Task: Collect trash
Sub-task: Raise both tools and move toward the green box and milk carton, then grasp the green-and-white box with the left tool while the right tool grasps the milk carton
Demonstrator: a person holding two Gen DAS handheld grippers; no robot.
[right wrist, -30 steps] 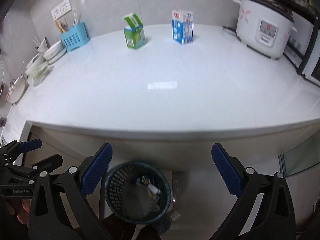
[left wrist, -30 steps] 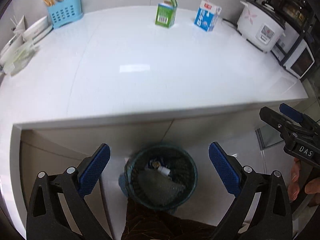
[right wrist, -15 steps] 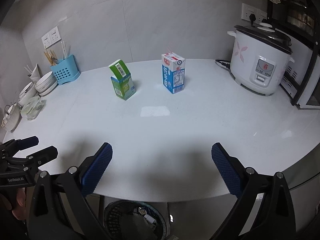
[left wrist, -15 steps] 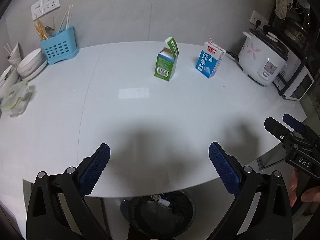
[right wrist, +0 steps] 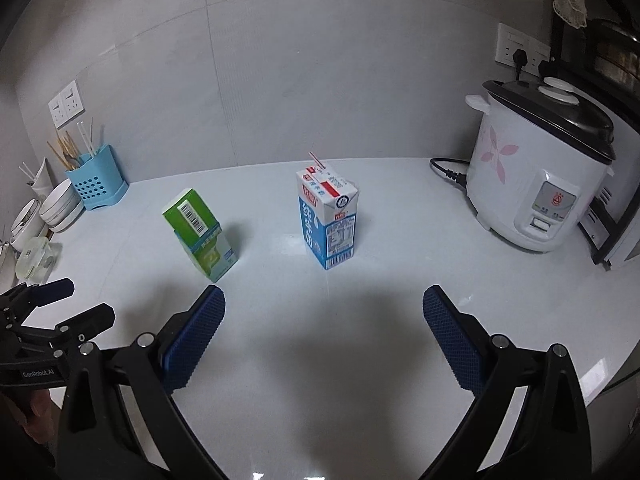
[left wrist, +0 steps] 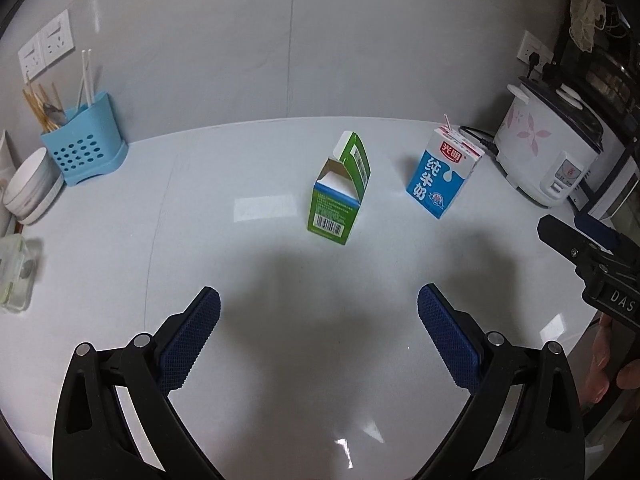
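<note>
A: Green carton (left wrist: 339, 194) and blue milk carton (left wrist: 442, 176), the two bits of trash, are both standing upright on the white counter (left wrist: 240, 272), side by side but apart, toward the back wall.

B: And the left gripper (left wrist: 319, 326) is hovering over the counter with its jaws spread wide, gripping nothing. The green carton is sitting ahead of it, well clear of the blue pads (left wrist: 188, 344).

A: That carton's top flap is gaping open, with the barcode facing the left camera. A straw is poking out of the blue one's top.

B: On the other side, the right gripper (right wrist: 324, 328) is also holding its jaws wide apart and empty. The blue milk carton is lining up almost dead centre in front of it, with the green one off to its left.

A: A rice cooker (right wrist: 540, 176) is sitting at the right end of the counter, its cord trailing behind the blue carton.

B: At the far left, a light blue utensil holder (left wrist: 86, 142) is standing by the wall, with stacked bowls (left wrist: 30, 188) beside it. A hand (left wrist: 612, 360) is showing at the right edge of the left view, gripping the other tool's handle.
</note>
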